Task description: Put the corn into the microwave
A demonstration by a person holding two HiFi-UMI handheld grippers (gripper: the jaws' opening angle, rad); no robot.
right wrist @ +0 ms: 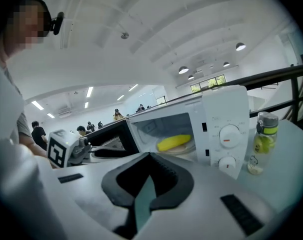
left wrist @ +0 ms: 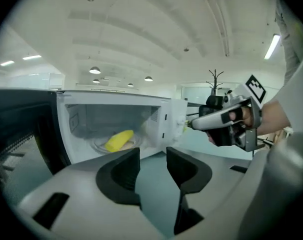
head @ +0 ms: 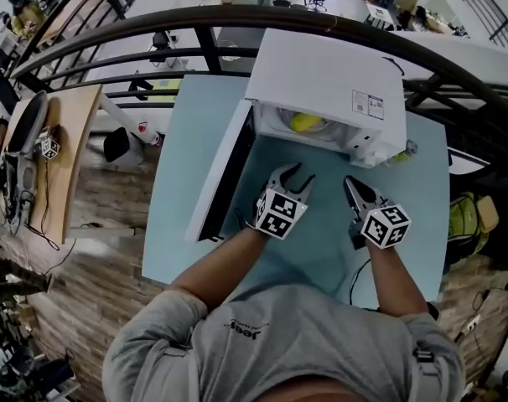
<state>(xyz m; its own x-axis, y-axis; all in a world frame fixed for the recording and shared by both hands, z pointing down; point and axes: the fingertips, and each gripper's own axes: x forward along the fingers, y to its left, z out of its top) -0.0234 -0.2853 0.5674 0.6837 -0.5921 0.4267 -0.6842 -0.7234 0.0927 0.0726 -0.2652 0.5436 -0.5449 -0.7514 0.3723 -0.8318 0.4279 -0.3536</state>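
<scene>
The yellow corn (head: 306, 122) lies on the glass plate inside the white microwave (head: 329, 82), whose dark door (head: 225, 174) hangs wide open to the left. In the left gripper view the corn (left wrist: 119, 140) sits deep in the cavity, and in the right gripper view it (right wrist: 174, 142) rests on the plate. My left gripper (head: 292, 174) hovers in front of the opening, its jaws (left wrist: 152, 156) apart with only table showing between them. My right gripper (head: 351, 184) is beside it, below the control panel, its tips closed together (right wrist: 150, 156) on nothing.
The microwave stands on a pale blue table (head: 187, 141). A small bottle with a green cap (right wrist: 265, 129) stands at the microwave's right side, below the dials. A dark railing (head: 195, 53) runs behind the table, and a wooden desk (head: 65, 141) sits to the left.
</scene>
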